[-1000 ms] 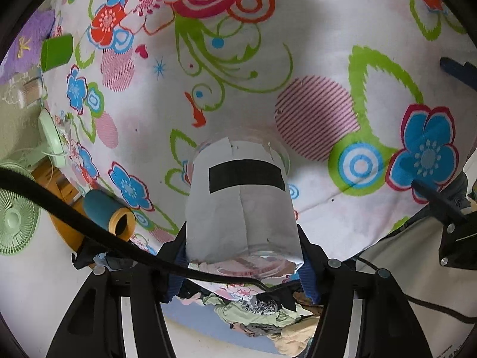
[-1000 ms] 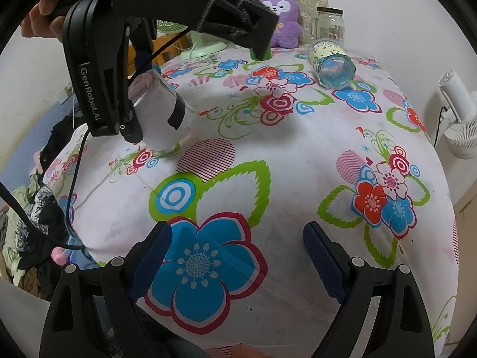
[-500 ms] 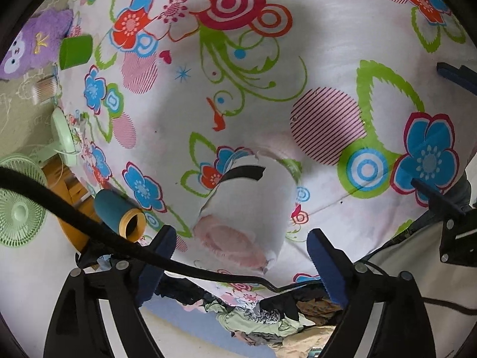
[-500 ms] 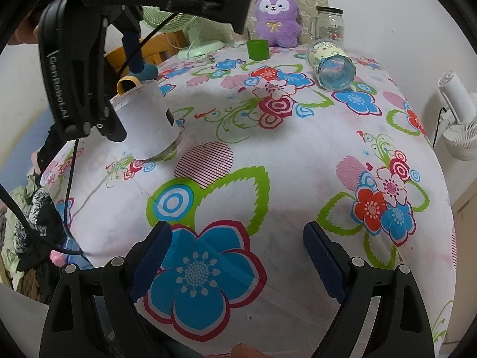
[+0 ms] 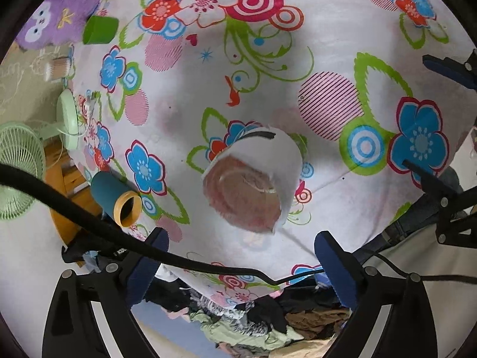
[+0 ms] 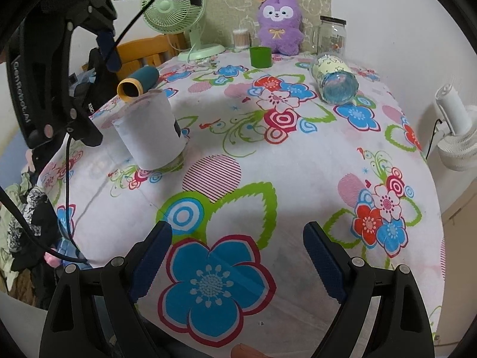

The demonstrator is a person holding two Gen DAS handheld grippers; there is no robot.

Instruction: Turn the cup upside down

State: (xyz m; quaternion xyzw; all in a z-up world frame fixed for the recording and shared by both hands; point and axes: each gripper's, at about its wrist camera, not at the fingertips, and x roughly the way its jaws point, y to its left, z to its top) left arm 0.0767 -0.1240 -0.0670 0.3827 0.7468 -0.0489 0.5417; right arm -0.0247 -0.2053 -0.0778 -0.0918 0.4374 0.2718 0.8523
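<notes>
A clear cup wrapped in white paper with a black strip [image 6: 152, 131] stands upside down on the floral tablecloth, its base facing up; it also shows in the left wrist view [image 5: 253, 182]. My left gripper [image 5: 241, 262] is open and empty, raised above and behind the cup. It appears at the upper left of the right wrist view [image 6: 56, 89]. My right gripper [image 6: 238, 265] is open and empty, low over the table's near edge, far from the cup.
A teal tube with a yellow rim [image 6: 138, 83] lies behind the cup. A glass jar [image 6: 335, 82] lies on its side at back right. A green cup [image 6: 260, 56], purple plush [image 6: 278, 24], upright jar [image 6: 331, 35] and green fan [image 6: 176, 9] stand at the far edge. Clothes [image 5: 253, 322] lie below the table.
My left gripper opened, let go of the cup and pulled back and up. The cup now stands upside down on the cloth. The right gripper has not moved.
</notes>
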